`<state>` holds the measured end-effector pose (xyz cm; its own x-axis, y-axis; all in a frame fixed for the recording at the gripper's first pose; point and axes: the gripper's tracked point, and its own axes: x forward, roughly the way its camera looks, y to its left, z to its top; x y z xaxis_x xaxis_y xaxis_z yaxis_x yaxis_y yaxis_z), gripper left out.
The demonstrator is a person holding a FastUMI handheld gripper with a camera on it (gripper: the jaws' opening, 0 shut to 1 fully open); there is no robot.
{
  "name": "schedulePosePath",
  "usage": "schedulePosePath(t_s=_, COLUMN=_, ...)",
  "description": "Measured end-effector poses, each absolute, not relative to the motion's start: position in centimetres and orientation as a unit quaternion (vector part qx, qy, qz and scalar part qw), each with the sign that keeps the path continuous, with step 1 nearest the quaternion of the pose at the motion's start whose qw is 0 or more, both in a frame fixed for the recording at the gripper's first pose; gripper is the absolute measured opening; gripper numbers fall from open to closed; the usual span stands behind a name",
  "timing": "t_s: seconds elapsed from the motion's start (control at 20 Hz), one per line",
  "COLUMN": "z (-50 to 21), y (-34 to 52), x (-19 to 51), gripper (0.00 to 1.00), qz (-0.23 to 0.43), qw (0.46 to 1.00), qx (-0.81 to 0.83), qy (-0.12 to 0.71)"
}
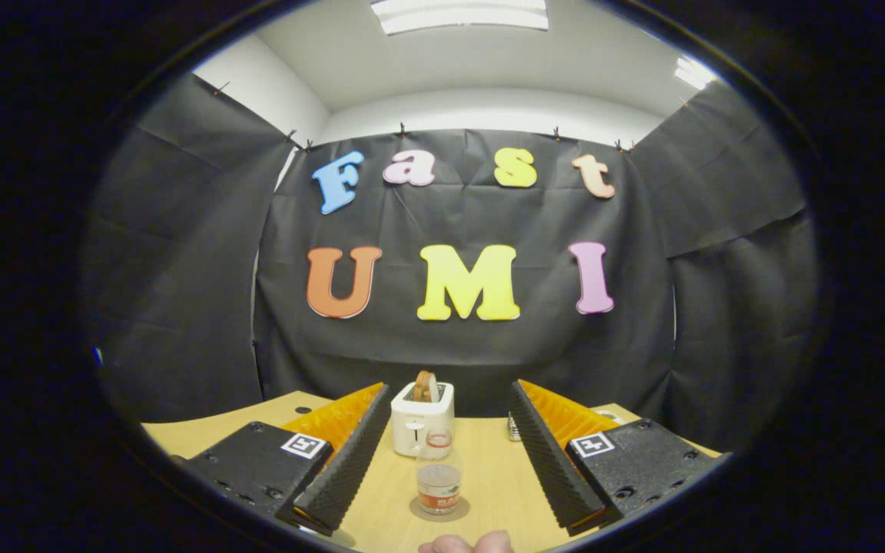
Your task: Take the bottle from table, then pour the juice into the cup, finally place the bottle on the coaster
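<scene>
- On the wooden table [488, 468], between the two spread fingers of the gripper [450, 449], stands the bottle [439, 476], upright and free of both fingers; the jaws are wide open and hold nothing.
- The table is pale wood and runs back to the black cloth wall of the booth.
- A white toaster [422, 418] stands just beyond the bottle, near the wall, with a brown slice of bread [424, 385] upright in its slot.
- The bottle is small and of clear plastic, with a reddish band at the neck and a label that is white above and orange-red below; whether there is juice in it cannot be told.
- The bottle rests on a round, dark coaster [440, 510], whose rim shows around its base.
- Beside the right finger, towards the wall, a small ribbed, silvery thing [514, 428] peeks out, mostly hidden; what it is cannot be told.
- Fingertips of a person's hand [465, 544] show just short of the coaster.
</scene>
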<state>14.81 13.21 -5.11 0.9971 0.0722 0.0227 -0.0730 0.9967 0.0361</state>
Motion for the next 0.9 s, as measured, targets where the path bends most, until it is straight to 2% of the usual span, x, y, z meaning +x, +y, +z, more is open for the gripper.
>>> schedulePosePath(t_s=0.15, z=-3.4, y=13.3, x=11.9, gripper=1.0, qz=0.035, qw=0.999, qx=0.011, qy=-0.017)
schedulePosePath(t_s=0.6, z=-2.7, y=9.5, x=5.5, gripper=0.99, qz=-0.027, qw=0.999, qx=-0.002, qy=-0.041)
schedulePosePath(t_s=0.9, z=-4.3, y=10.3, x=5.4, gripper=1.0, qz=-0.009, qw=1.0, qx=0.011, qy=-0.021)
